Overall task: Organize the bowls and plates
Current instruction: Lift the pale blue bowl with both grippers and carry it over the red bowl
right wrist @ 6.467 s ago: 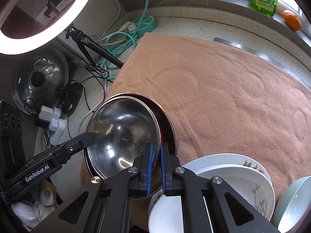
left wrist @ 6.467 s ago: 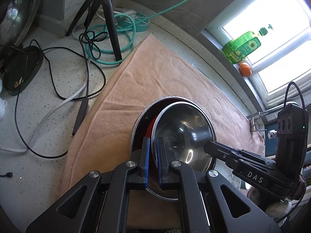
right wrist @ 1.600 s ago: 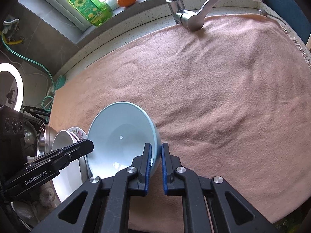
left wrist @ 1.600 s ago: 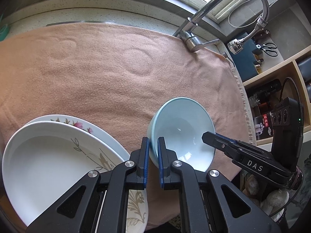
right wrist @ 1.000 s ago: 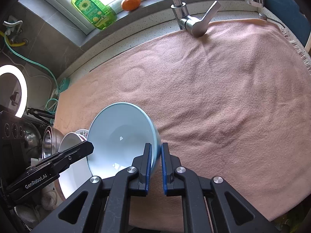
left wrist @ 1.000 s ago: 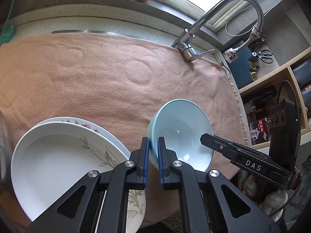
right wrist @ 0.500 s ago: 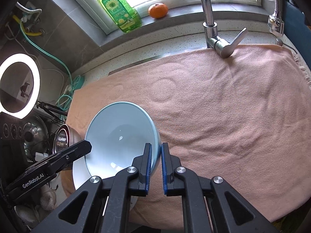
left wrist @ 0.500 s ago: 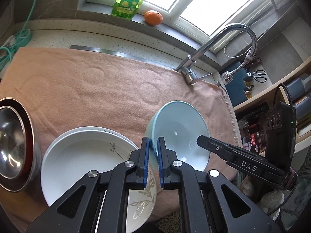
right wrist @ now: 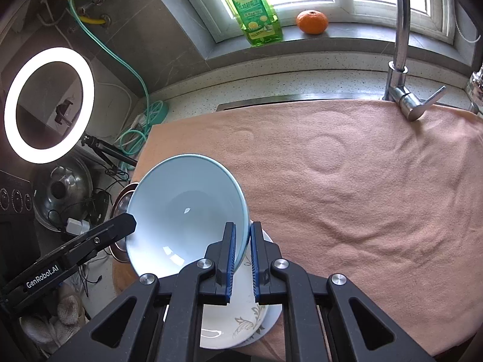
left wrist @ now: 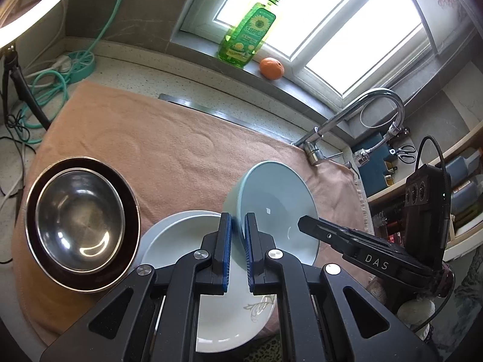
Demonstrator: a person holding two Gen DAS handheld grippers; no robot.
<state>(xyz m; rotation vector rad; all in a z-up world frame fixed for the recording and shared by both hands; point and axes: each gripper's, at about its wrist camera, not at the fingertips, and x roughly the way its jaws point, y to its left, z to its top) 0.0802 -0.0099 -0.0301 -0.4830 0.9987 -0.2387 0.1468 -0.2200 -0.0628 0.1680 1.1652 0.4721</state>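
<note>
Both grippers hold one light blue bowl [left wrist: 277,208] by opposite sides of its rim, above the towel. My left gripper [left wrist: 238,226] is shut on its left rim; my right gripper [right wrist: 243,235] is shut on its right rim, and the bowl [right wrist: 184,208] shows there too. Below it lies a stack of white plates [left wrist: 184,241] with a leaf pattern, also in the right wrist view [right wrist: 238,325]. To the left, a steel bowl [left wrist: 78,220] sits nested inside a dark-rimmed bowl [left wrist: 126,199].
A pink towel [right wrist: 347,181] covers the counter. A faucet [right wrist: 401,69] stands at the back right. A green soap bottle [right wrist: 253,9] and an orange [right wrist: 312,21] are on the windowsill. Cables [left wrist: 36,96], a ring light [right wrist: 48,105] and a pot lid [right wrist: 60,190] are at the left.
Both grippers have lifted the blue bowl higher and carried it left, over the white plates. The steel bowls have come further into the left wrist view.
</note>
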